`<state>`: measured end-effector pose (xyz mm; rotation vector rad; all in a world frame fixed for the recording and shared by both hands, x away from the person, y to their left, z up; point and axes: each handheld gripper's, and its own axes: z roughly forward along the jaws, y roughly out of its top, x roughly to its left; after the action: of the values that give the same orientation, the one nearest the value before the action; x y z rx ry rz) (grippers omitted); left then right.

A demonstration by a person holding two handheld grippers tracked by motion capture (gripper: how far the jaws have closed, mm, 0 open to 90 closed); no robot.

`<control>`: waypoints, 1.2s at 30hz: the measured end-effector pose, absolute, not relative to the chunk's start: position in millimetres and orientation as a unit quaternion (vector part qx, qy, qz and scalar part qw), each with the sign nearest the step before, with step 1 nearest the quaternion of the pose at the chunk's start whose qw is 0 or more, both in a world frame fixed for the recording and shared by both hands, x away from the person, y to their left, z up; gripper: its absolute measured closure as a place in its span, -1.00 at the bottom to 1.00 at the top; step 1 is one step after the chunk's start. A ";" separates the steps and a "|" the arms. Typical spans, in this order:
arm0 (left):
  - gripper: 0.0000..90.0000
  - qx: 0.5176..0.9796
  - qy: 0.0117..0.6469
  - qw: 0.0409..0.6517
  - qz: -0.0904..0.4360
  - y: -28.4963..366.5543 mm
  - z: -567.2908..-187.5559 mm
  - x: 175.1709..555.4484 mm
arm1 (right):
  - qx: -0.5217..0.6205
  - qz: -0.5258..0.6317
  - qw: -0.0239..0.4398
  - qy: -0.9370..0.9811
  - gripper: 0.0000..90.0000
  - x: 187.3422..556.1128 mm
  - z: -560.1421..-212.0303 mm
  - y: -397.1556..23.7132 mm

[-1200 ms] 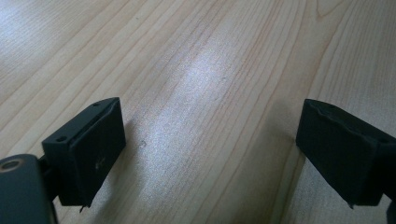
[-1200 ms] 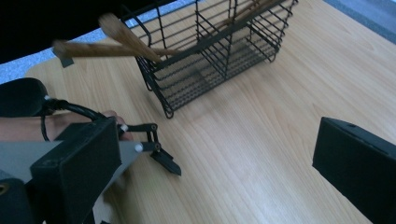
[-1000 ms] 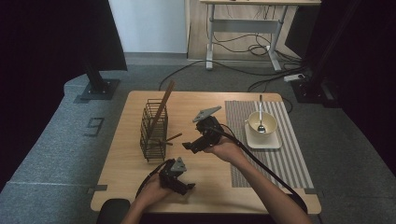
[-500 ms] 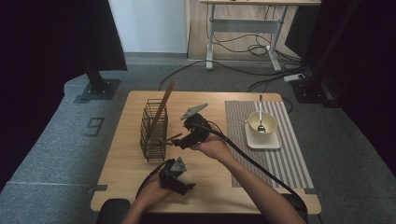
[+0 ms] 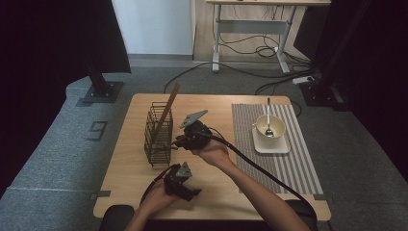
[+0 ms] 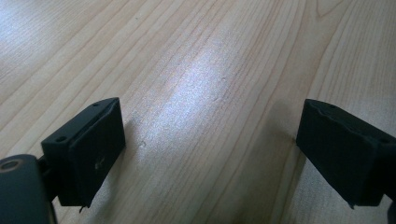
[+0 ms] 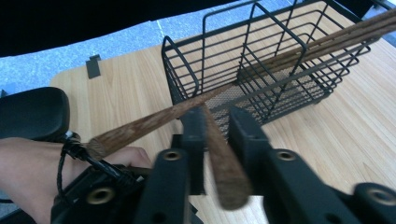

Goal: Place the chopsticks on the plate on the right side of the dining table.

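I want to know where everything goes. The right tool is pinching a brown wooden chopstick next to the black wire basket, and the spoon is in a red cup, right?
Nearly. The right tool does pinch a brown wooden chopstick beside the black wire basket, but the high view shows the metal spoon standing in a cream cup, not a red one.

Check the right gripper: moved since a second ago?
Yes. In the high view the right gripper has gone left, away from the striped mat to the wire basket, its jaws just closing on a wooden stick.
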<state>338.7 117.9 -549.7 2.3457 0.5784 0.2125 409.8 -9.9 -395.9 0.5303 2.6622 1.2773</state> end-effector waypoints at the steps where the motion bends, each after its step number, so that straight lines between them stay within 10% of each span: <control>1: -0.83 0.906 0.223 0.351 0.082 117.9 -549.8 338.7 | 0.173 0.426 0.071 0.885 0.80 409.6 -395.4 -9.9; 36: -0.83 0.906 0.224 0.348 0.084 118.3 -549.7 338.3 | 0.161 0.445 0.070 0.878 0.84 392.3 -340.0 -53.6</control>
<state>338.3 118.3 -549.7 2.3497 0.5809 0.2187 392.3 -53.6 -340.0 0.4851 2.6429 1.3377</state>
